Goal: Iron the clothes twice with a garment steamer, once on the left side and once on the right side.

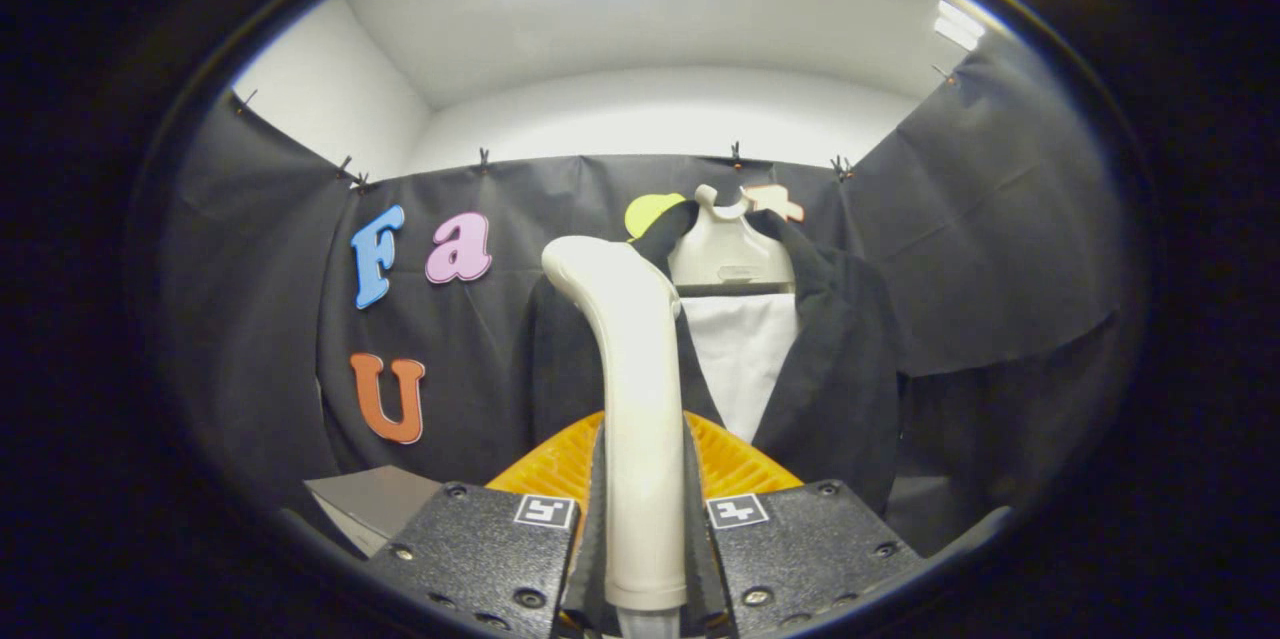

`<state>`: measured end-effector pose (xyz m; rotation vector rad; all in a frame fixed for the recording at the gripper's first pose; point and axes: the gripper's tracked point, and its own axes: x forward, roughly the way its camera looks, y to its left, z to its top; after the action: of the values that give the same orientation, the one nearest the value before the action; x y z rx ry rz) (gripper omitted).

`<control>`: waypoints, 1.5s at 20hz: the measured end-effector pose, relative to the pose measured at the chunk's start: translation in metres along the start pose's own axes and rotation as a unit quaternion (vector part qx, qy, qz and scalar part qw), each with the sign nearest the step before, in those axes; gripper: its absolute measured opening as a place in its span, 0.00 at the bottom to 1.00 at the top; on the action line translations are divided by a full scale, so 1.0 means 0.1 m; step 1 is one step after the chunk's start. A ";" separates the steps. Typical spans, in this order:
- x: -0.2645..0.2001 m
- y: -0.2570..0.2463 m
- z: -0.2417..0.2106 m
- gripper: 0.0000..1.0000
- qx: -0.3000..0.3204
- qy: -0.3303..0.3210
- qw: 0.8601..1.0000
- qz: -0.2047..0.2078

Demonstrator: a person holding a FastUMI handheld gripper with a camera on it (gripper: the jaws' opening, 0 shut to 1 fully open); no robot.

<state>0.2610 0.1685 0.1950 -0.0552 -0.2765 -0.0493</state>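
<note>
Gripper view shows the gripper (645,519) pinching the steamer (630,389) upright before the hanging jacket (830,369); a loose hold could let it twist off line.

The hand-held gripper (645,519) was closed on the cream plastic garment steamer handle (630,399), both fingers pressing its sides, so no passage remained between them. The handle rose straight ahead and masked the left front of the black jacket with white lining (830,369), which hung on a pale plastic hanger (728,254) against the booth wall. Free room lay to either side of the jacket. A grey flat board (375,499) lay low, left of the fingers.
</note>
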 end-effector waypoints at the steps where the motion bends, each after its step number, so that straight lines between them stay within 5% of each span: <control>1: 0.04 -0.02 -0.05 0.35 -0.004 0.006 1.000 0.000; 10: 0.11 -0.19 -0.41 0.35 -0.011 0.040 0.999 0.008; 30: -0.60 -0.56 -1.33 0.35 -0.060 0.124 0.990 0.022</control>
<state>0.2363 0.1071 0.0539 -0.1735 -0.0225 -0.0287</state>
